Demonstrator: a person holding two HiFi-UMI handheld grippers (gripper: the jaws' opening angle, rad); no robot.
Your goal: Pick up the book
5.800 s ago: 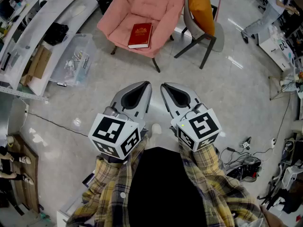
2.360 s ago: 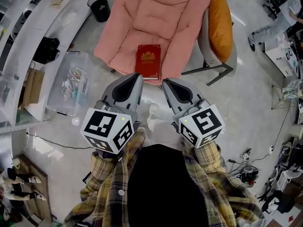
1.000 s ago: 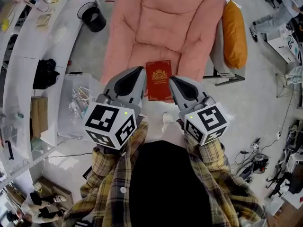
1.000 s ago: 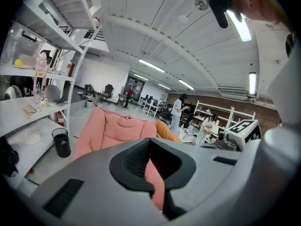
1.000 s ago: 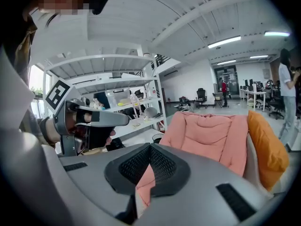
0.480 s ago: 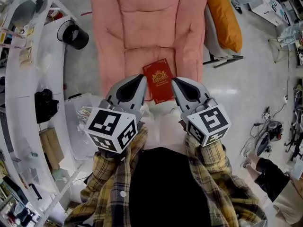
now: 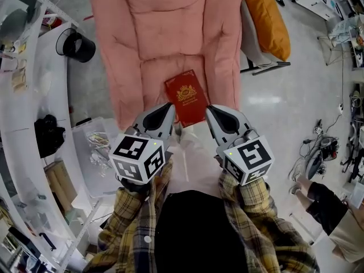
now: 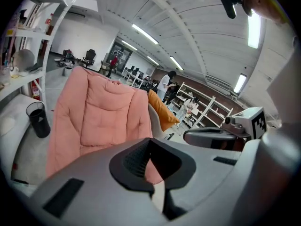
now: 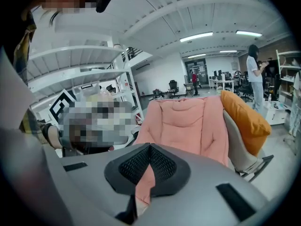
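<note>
Now the armchair (image 7: 165,33) is seen nearer than a second ago. The left gripper (image 7: 169,106) and right gripper (image 7: 210,108) are lowered toward its seat, jaws pressed together, empty. The book (image 7: 186,97) is left flat on the seat front between their tips; opening is likely needed next.

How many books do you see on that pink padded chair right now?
1. The red hardcover book with a gold emblem lies flat at the front edge of the pink padded chair's seat. The rest of the cushion is bare, so none looks hidden.
</note>
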